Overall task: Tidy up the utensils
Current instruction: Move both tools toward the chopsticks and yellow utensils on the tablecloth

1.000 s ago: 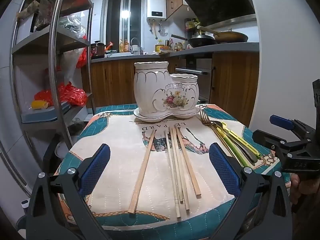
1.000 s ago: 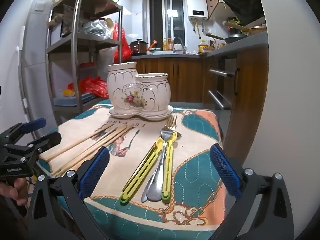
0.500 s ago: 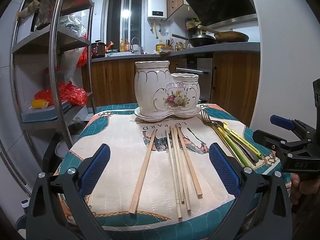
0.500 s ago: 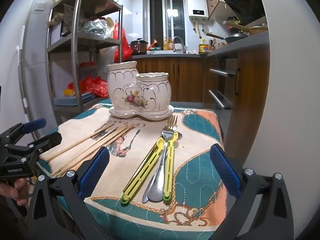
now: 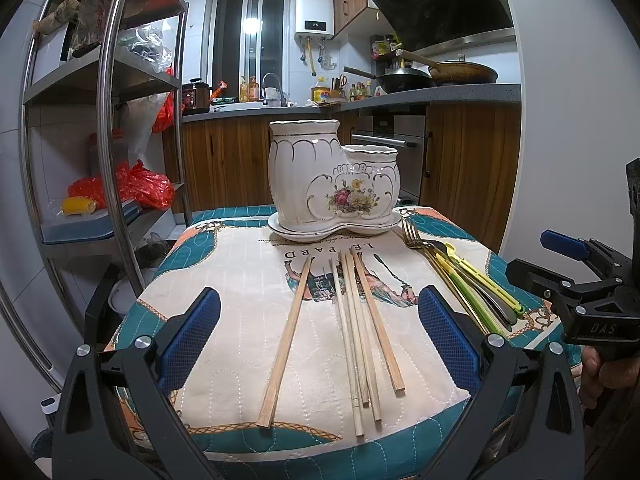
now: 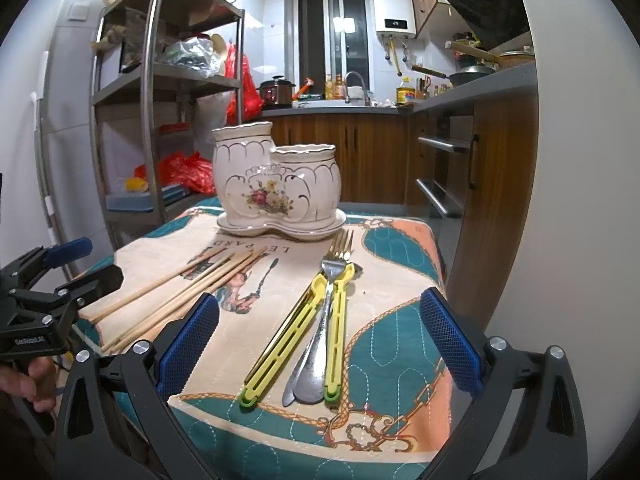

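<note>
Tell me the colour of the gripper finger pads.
Blue pads, with a mesh texture; right wrist view shows them best.

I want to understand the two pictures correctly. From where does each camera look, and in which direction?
Left wrist: sits on the left gripper, faces the chopsticks and ceramic utensil holder; right gripper and a hand at the right edge.
Right wrist: sits on the right gripper, faces the forks and spoon; left gripper at the left edge.
Shared: holder, chopsticks, cutlery, tablecloth.
</note>
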### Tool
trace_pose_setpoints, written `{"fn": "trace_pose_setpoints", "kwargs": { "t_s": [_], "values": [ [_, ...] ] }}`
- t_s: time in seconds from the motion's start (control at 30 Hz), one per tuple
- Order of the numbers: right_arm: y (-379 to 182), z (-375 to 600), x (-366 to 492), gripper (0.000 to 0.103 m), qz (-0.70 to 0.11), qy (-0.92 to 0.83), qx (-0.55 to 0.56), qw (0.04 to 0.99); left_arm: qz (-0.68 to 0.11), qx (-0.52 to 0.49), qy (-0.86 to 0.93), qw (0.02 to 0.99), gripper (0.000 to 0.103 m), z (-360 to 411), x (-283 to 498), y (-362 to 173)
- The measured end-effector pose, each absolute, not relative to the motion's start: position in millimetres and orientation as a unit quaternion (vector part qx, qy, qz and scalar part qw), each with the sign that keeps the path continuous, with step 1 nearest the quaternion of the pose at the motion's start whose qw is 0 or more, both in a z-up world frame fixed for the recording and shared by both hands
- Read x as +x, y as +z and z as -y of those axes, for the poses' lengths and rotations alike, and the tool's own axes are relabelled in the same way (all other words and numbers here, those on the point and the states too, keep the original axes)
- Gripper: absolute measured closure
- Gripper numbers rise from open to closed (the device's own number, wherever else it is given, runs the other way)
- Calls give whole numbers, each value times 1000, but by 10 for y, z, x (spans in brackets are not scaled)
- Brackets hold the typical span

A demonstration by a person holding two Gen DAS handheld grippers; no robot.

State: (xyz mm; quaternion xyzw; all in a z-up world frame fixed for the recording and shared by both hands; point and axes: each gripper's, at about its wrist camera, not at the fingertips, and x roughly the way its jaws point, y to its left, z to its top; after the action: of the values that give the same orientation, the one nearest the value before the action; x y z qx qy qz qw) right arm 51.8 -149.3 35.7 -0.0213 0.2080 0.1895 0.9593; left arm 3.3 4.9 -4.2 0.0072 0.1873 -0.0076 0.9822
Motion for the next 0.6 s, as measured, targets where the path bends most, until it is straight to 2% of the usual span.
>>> {"fn": "trace_pose_setpoints", "kwargs": {
  "t_s": [0.6],
  "values": [
    [339, 1497, 537, 4, -210, 190, -20, 959, -197, 1, -10, 980, 6, -26, 83, -80]
  ]
}}
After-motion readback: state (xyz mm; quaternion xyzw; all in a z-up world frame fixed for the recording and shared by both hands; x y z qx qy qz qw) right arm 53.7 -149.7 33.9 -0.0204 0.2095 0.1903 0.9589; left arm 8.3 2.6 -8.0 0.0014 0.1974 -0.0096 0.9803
